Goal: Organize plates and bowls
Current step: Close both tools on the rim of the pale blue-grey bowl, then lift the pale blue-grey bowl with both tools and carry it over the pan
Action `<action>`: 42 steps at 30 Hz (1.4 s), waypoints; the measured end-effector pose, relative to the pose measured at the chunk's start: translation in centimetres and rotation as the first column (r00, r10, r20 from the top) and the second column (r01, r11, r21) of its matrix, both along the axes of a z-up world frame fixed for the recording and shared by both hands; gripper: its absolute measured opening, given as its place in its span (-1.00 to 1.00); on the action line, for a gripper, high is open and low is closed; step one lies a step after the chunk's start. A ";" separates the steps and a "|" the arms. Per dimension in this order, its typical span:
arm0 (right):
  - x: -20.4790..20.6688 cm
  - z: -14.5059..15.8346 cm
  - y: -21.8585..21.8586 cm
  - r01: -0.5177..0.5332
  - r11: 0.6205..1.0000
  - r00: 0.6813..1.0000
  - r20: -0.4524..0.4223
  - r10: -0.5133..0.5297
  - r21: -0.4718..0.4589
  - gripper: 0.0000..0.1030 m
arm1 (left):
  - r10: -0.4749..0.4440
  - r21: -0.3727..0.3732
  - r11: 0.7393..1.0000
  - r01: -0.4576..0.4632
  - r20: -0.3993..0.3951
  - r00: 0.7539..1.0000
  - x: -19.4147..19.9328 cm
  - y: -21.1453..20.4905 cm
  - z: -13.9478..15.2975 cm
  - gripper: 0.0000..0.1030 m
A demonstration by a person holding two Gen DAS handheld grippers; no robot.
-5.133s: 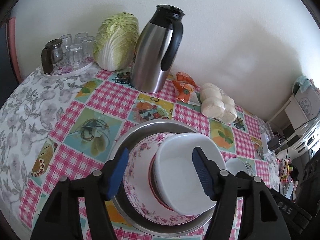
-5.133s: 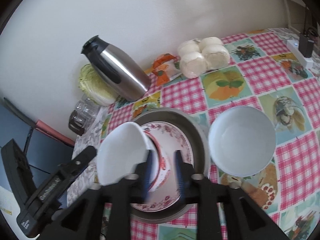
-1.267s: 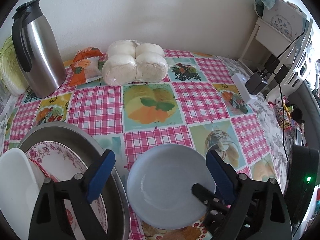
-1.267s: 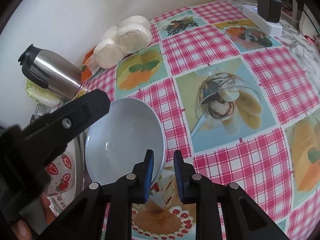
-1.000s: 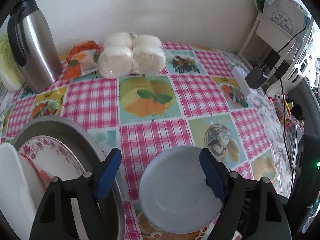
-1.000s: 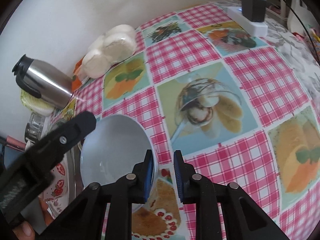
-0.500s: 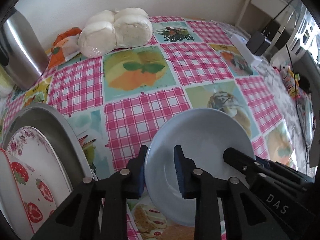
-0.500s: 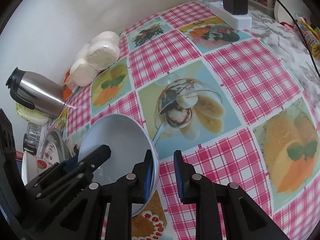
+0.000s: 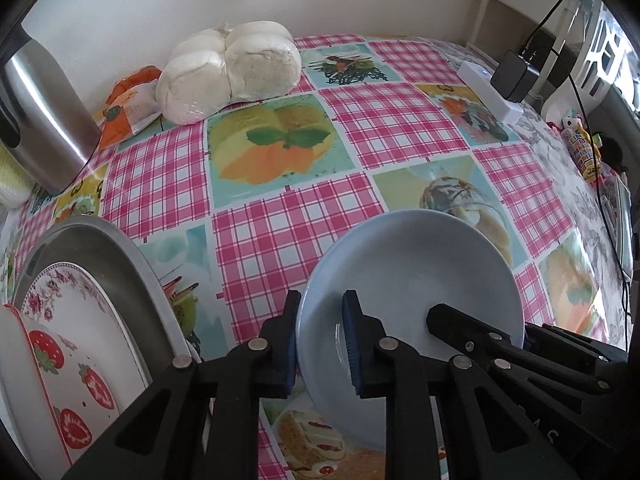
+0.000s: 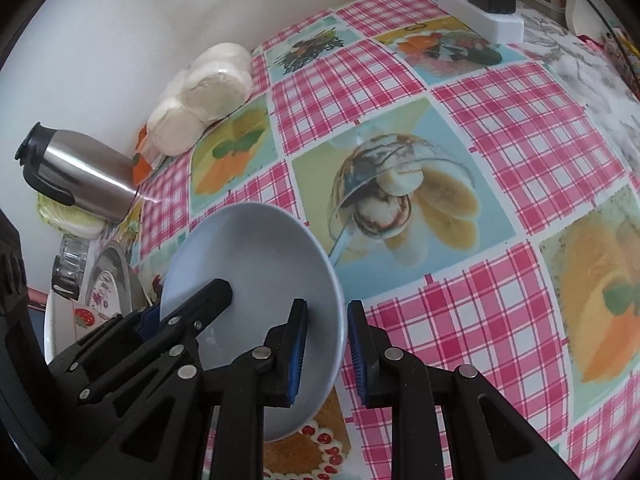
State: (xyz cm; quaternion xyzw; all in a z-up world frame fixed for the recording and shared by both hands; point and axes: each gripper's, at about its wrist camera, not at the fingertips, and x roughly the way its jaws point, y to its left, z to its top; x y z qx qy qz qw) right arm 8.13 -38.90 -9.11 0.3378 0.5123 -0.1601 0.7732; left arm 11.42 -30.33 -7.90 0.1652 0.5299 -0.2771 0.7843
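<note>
A pale blue bowl [image 9: 416,276] is held off the tablecloth between both grippers. My left gripper [image 9: 320,344] is shut on its left rim. My right gripper [image 10: 326,352] pinches the opposite rim, with a gap still showing beside its outer pad; the bowl [image 10: 256,276] tilts in that view. The right gripper's fingers [image 9: 472,332] show inside the bowl in the left wrist view. At the left, a steel basin [image 9: 116,248] holds a floral plate [image 9: 72,300] and a white strawberry-pattern bowl [image 9: 44,380].
A steel thermos [image 9: 44,116], an orange packet [image 9: 128,108] and bagged white buns [image 9: 232,68] stand along the back wall. A white power strip with a black charger [image 9: 504,84] lies at the back right. The checked tablecloth [image 9: 400,120] covers the table.
My left gripper swung from the basin to the blue bowl and closed on its left rim. The bowl has risen and tilted between both grippers. My right gripper's pads have parted slightly.
</note>
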 end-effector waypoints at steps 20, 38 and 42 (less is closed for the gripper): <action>-0.1 1.4 -0.3 0.022 0.999 1.000 0.022 -0.021 -0.030 -0.58 | 0.007 -0.090 0.996 -0.009 -0.023 1.000 0.1 0.2 2.1 -0.66; -1.0 10.1 0.8 0.055 0.992 0.983 0.181 -0.034 -0.109 -0.58 | 0.001 -0.230 0.973 0.024 0.106 0.994 -0.9 2.0 11.0 -0.66; -1.3 12.0 1.5 0.066 0.989 0.976 0.215 -0.035 -0.135 -0.58 | 0.004 -0.256 0.966 0.032 0.139 0.990 -1.5 2.7 12.8 -0.66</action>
